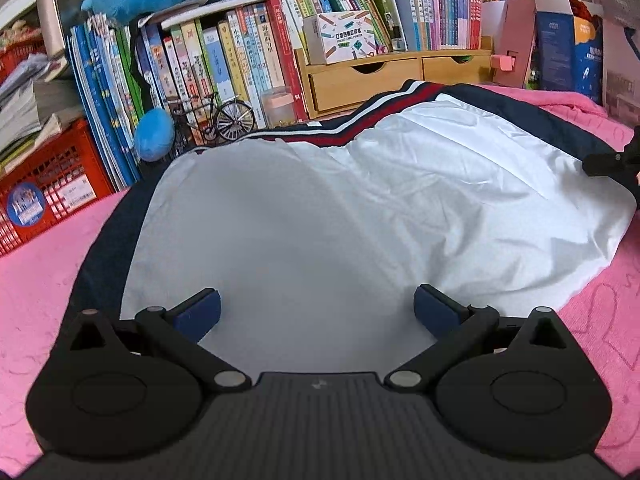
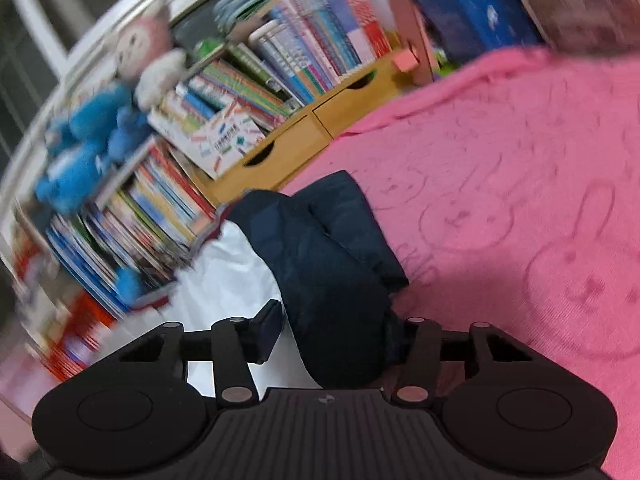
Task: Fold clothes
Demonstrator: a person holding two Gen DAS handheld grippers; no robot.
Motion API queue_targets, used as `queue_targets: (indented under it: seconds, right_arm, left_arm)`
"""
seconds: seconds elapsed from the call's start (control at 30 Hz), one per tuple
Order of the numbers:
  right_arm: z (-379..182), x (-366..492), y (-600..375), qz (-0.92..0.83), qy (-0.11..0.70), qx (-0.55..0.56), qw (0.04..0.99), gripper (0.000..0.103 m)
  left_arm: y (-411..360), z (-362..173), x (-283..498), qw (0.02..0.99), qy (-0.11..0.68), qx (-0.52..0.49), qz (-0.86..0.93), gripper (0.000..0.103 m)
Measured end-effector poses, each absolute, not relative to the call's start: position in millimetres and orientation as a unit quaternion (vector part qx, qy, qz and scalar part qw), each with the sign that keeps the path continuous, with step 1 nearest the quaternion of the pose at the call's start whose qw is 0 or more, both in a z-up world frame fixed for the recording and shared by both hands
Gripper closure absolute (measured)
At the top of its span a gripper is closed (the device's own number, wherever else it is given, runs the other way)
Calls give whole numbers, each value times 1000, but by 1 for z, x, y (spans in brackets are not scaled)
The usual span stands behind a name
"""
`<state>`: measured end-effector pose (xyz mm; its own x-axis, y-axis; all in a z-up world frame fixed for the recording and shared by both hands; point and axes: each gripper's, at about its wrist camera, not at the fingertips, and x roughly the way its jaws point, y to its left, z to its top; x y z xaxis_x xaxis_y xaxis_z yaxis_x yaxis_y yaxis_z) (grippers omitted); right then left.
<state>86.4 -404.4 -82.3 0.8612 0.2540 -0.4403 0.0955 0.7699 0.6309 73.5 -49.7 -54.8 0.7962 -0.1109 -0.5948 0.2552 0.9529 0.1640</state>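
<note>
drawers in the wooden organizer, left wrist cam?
2: left drawer and right drawer, side by side under the books in the wooden organizer. Others may be hidden.

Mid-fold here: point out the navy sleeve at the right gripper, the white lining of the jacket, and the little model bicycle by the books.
navy sleeve [image 2: 332, 280], right wrist view, on the bunched middle of the fabric.
white lining [image 1: 320, 216], left wrist view, on its flat centre.
model bicycle [image 1: 234, 120], left wrist view, on its wheel.

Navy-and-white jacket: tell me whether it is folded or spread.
Mostly spread: the navy-and-white jacket lies open on the pink blanket, white lining up, one navy edge bunched in the right gripper.
</note>
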Motion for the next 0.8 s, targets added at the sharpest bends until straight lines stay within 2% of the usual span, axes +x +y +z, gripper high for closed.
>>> queue_targets:
  seconds: [0.13,0.17,0.2,0.23,0.27,0.3,0.33,0.4,0.5,0.67,0.8]
  right_arm:
    - [-70,76,-394,66,236,350,904,49]
    - [-67,75,-390,67,222,344,910,43]
    - [-64,74,-387,66,209,339,915,32]
    - [-61,72,-383,66,196,333,920,27]
    - [-66,85,-385,48,223,343,911,30]
    - [-74,98,-390,28,255,362,896,53]
    - [-77,104,-391,16,265,367,891,67]
    - [-74,109,-386,3,275,355,894,80]
    - [-38,96,-353,8,245,239,940,84]
    - [27,80,-261,63,167,78,981,84]
    - [44,77,-152,158,130,-39,978,84]
  left_arm:
    - [-46,-55,75,939,310,105,-102,0]
    - [-46,-55,76,939,311,103,-103,0]
    - [-45,-56,76,939,312,101,-103,0]
    - [-45,-56,76,939,312,99,-104,0]
    - [-45,-56,76,939,313,98,-104,0]
    - [-45,-56,75,939,312,96,-103,0]
    - [-44,-55,75,940,312,94,-101,0]
    - [-34,-52,68,941,313,91,-91,0]
    - [8,-42,46,954,288,51,-63,0]
    - [108,-31,11,964,258,-59,-8,0]
    - [161,-38,-5,960,257,-106,46,0]
